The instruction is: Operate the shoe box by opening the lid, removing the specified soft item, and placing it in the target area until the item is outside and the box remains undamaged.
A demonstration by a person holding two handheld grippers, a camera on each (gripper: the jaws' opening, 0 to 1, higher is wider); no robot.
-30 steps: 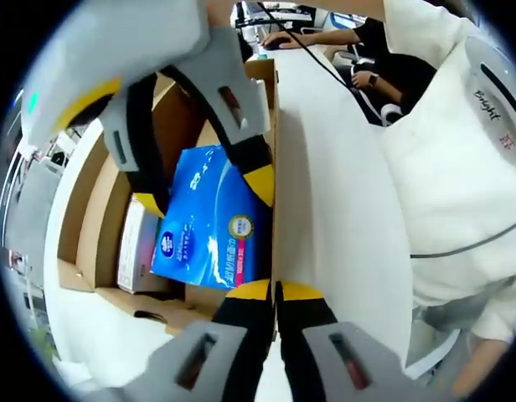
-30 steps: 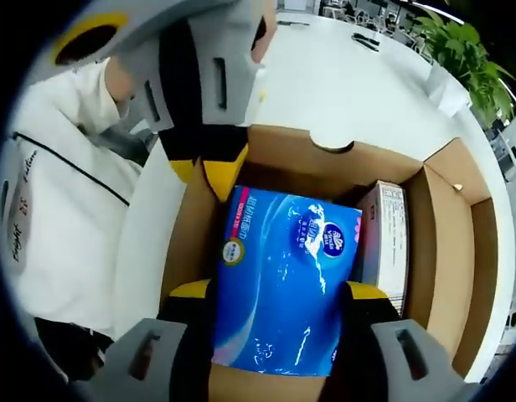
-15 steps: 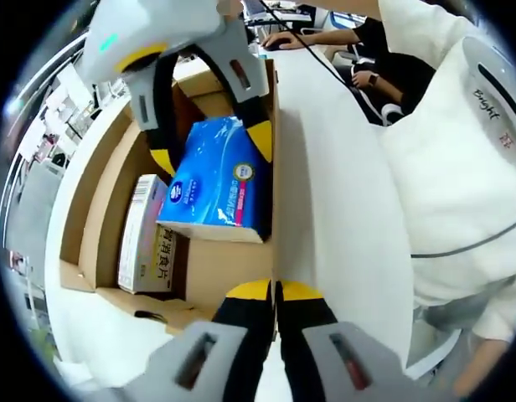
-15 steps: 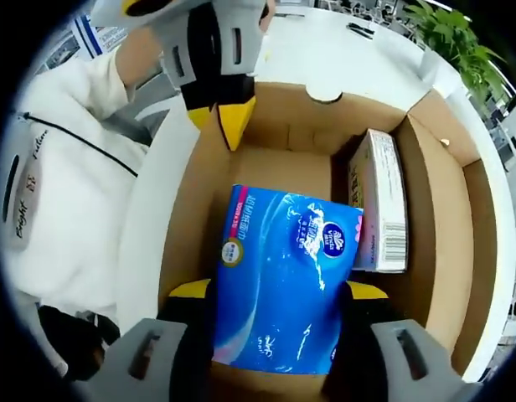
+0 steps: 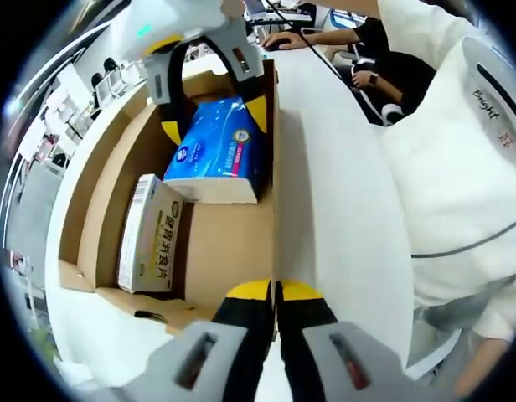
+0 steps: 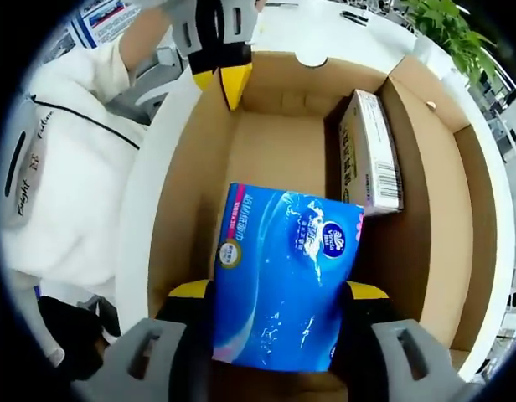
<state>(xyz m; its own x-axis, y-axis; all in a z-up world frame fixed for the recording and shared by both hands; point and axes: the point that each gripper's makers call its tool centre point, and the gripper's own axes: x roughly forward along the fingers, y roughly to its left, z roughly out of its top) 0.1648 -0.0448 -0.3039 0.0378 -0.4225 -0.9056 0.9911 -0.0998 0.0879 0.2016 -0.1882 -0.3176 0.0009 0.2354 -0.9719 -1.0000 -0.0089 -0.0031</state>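
The right tool [image 6: 279,293] holds the blue tissue pack [image 6: 285,280] across its width, one yellow-tipped jaw on each long side. In the right gripper view the pack occupies the lower centre of the frame, its long axis running forward along the jaws and its printed face toward the camera. It appears clear of the shoe box floor [image 6: 275,151], above the open cavity, though the height cannot be confirmed.

In the left gripper view the same pack [image 5: 214,149] sits in the upper centre of the frame, gripped by the right tool [image 5: 214,126] descending from the top edge, and close against the inner wall on the right of the cavity. The left tool [image 5: 275,291] is at the lower centre of that frame, jaws drawn together on the upper edge of the box wall [image 5: 275,209], apparently steadying the shoe box [image 5: 99,201].

A white carton [image 6: 371,155] lies inside the box at the upper right of the right gripper view, just beside the pack's far corner. The box stands on a white worktop [image 5: 333,184]; a person in a white garment [image 5: 459,167] is at the right.

Judgement: extraction is under way. The coming move depends on the pack clearing the near wall without dragging it; the right hand is the carrying hand.
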